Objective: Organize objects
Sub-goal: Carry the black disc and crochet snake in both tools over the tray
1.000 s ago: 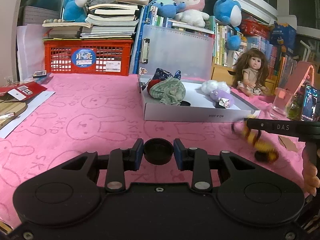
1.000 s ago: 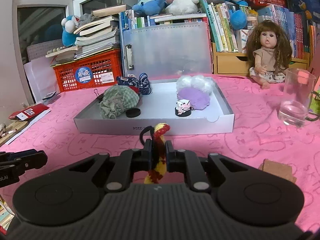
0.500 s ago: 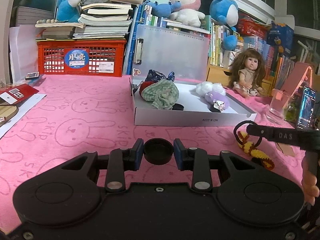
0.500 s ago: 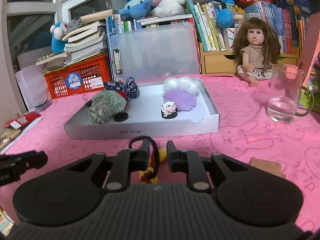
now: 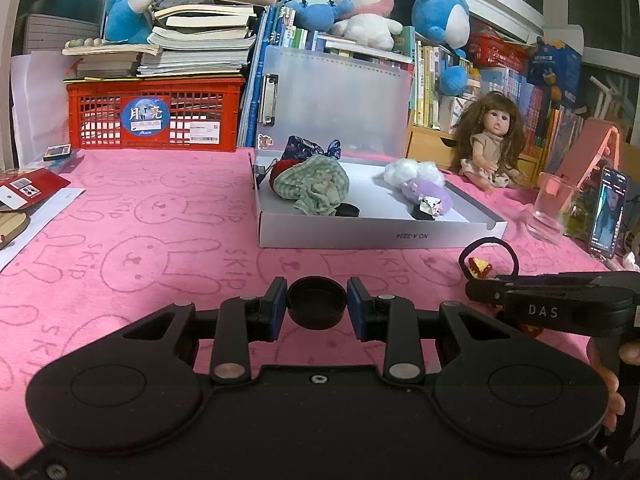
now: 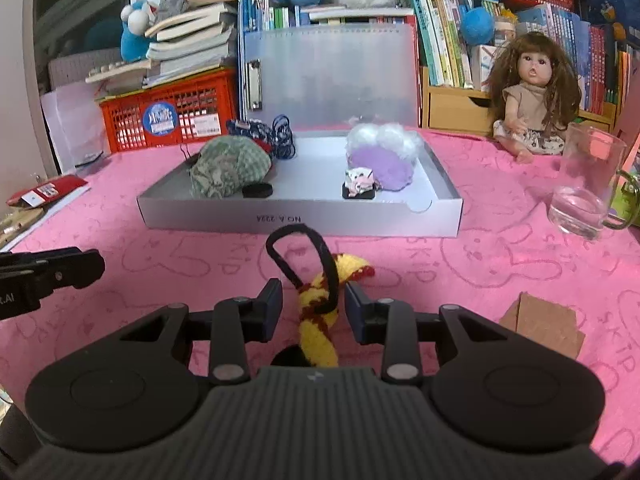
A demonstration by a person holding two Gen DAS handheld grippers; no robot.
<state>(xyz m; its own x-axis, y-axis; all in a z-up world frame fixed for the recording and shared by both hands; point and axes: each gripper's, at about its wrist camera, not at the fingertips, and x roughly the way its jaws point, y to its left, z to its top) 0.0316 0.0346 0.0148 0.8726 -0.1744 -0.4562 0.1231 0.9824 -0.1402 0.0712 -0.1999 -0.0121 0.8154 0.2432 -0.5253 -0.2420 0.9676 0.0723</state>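
Observation:
My left gripper (image 5: 317, 305) is shut on a round black cap (image 5: 317, 306), held low over the pink cloth. My right gripper (image 6: 313, 305) is open; a yellow-and-red knitted hair tie with a black elastic loop (image 6: 318, 312) lies on the cloth between its fingers, untouched. The hair tie also shows in the left wrist view (image 5: 480, 268) beside the right gripper (image 5: 480, 292). The shallow white box (image 6: 300, 220) ahead holds a green checked cloth bundle (image 6: 228, 168), a black cap (image 6: 257, 191), a small cow figure (image 6: 360, 184) and a purple-white fluffy item (image 6: 382, 156).
A glass mug with water (image 6: 584, 188) stands at the right, a brown cardboard piece (image 6: 544, 328) near my right gripper. A doll (image 6: 528, 96), a red crate (image 5: 156, 116) with books and a clipboard (image 5: 332, 96) line the back. A phone (image 5: 610, 212) stands far right.
My right gripper has opened and let go of the hair tie, which now lies on the cloth. Both grippers have come lower and closer to the box. The left still holds the cap.

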